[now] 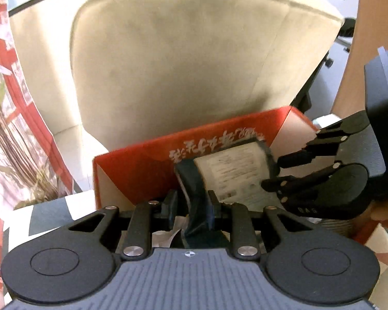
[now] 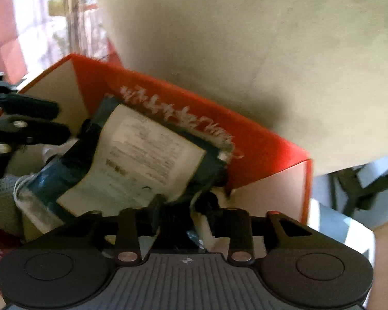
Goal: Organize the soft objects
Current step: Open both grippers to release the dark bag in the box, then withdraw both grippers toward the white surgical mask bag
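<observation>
a: where's the soft thing now?

b: the dark packet with the pale label is over the open red box, tilted, its far end against the box's back wall. the box stands in front of a beige chair.

a: who has it?

b: the left gripper has its jaws narrow and clamped on the packet's dark edge. the right gripper sits at the packet's other end, jaws slightly apart; i can't tell if they grip.

a: how far along?

b: i'd say the packet is almost stowed, not yet released. other pale soft things already lie inside; what remains outside isn't visible.
</observation>
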### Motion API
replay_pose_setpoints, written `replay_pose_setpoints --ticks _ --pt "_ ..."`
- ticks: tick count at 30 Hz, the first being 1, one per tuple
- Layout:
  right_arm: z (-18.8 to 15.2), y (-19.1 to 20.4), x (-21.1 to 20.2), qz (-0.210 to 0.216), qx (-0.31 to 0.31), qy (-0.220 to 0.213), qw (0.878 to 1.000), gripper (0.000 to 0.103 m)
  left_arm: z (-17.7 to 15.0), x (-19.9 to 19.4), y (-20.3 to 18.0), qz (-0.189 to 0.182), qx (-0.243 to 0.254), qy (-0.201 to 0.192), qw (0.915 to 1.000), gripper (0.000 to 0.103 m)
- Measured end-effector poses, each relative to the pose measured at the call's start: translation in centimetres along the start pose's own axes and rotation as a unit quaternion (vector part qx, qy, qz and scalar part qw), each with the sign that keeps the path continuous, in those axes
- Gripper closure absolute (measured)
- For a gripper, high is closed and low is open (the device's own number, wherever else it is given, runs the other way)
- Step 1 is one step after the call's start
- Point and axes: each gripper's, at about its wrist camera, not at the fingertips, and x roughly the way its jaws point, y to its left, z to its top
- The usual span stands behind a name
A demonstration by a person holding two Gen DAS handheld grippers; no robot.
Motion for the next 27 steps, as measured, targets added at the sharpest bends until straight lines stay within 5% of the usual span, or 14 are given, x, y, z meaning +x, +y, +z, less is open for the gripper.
replay_pose_setpoints --ticks 6,12,22,27 --pt "-0.9 -0.1 -4.3 -0.009 0.007 -0.081 0.997 0.068 -1.3 -4.2 0.0 0.003 -0.013 -0.040 0.9991 0.069" --pt "-3.0 -1.6 -8.8 0.009 0.059 -0.170 0.984 0.053 -3.7 -7.8 -0.2 0.011 -0.029 -0.073 0.9968 0.049" --pt "-9.9 -2.0 -13.9 0.027 0.116 -0.256 0.959 0.015 -9.2 -12.0 -0.9 0.013 -0.052 -0.085 0.9949 0.049" --pt "-13.5 -1.2 -14.5 0.033 0.131 -0.266 0.955 0.010 -12.2 -12.5 -1.3 0.008 -0.065 -0.077 0.9949 0.049"
